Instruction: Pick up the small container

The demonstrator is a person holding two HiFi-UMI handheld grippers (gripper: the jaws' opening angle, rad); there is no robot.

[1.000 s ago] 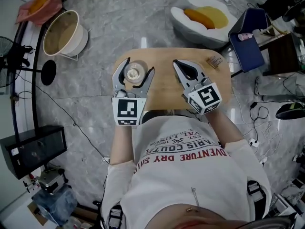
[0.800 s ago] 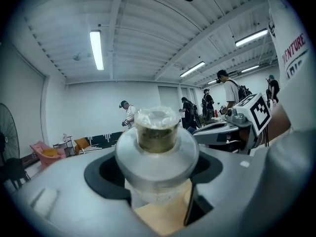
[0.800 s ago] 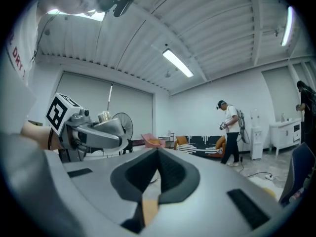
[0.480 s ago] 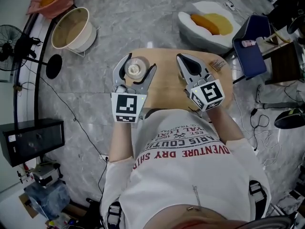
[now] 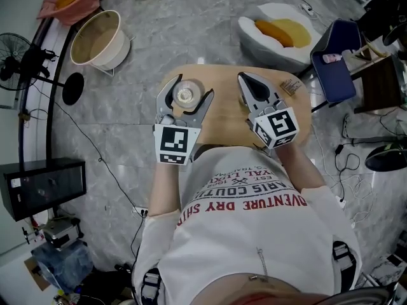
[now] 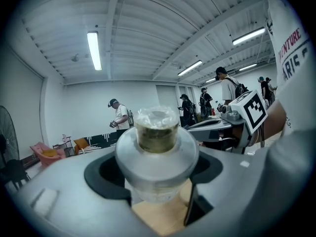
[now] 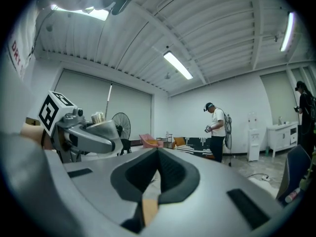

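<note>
The small container, a clear jar with a wide grey collar and a pale lid, sits between the jaws of my left gripper over the round wooden table. In the left gripper view the small container fills the gap, and both curved pads of the left gripper press on its collar. My right gripper rests to the right over the table, its jaws meeting at the tip with nothing held. The right gripper view shows the right gripper with its pads together.
A small brown packet lies at the table's far right. On the floor stand a white tub at far left, a white seat with an orange cushion, a blue chair, a fan and a black box.
Both grippers have shifted slightly right in the head view, the container staying between the left jaws. The jaws' spacing looks the same.
</note>
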